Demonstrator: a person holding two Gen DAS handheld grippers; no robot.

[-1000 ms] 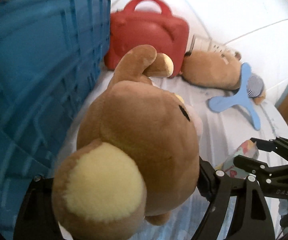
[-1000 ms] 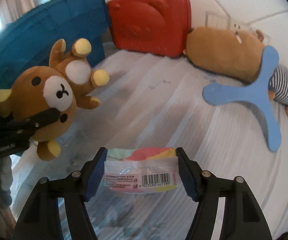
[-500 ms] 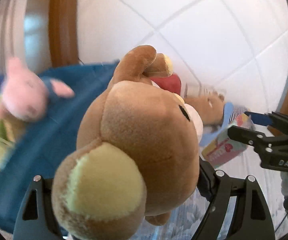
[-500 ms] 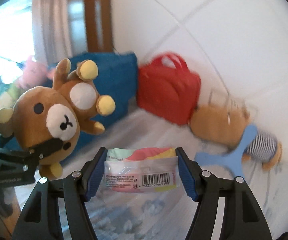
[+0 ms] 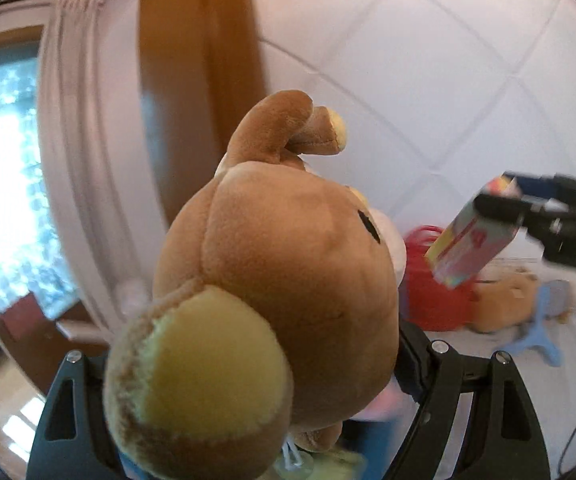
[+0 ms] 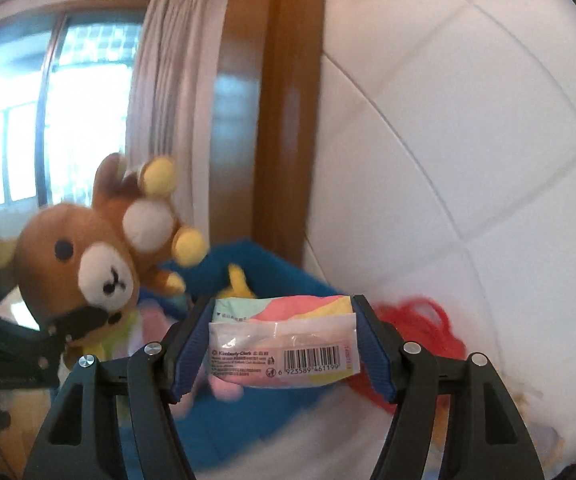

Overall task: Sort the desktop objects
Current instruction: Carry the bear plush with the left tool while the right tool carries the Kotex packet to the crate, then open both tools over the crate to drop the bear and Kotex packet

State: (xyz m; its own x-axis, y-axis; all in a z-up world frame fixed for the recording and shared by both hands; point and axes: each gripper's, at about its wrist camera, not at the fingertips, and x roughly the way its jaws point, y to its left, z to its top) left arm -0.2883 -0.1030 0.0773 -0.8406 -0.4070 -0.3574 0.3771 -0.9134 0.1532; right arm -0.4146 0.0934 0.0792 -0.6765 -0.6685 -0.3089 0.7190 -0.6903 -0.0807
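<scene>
My left gripper (image 5: 256,360) is shut on a brown plush bear (image 5: 280,280) with yellow ears, held high in the air and filling the left wrist view. The same bear (image 6: 88,256) hangs at the left of the right wrist view, above the blue crate (image 6: 272,276). My right gripper (image 6: 284,344) is shut on a pastel tissue pack (image 6: 284,340) with a barcode, also raised near the crate. That tissue pack (image 5: 471,240) shows at the right of the left wrist view.
Inside the blue crate lie a pink plush (image 6: 224,384) and a yellow toy (image 6: 240,284). On the white table (image 5: 487,344) sit a red case (image 5: 431,292), a tan plush (image 5: 503,300) and a blue boomerang (image 5: 539,336). A wooden post (image 6: 280,100) and tiled wall (image 6: 447,140) stand behind.
Both grippers have risen from the table and swung left toward the crate, carrying the bear and the tissue pack. The wall, post and window now fill the views.
</scene>
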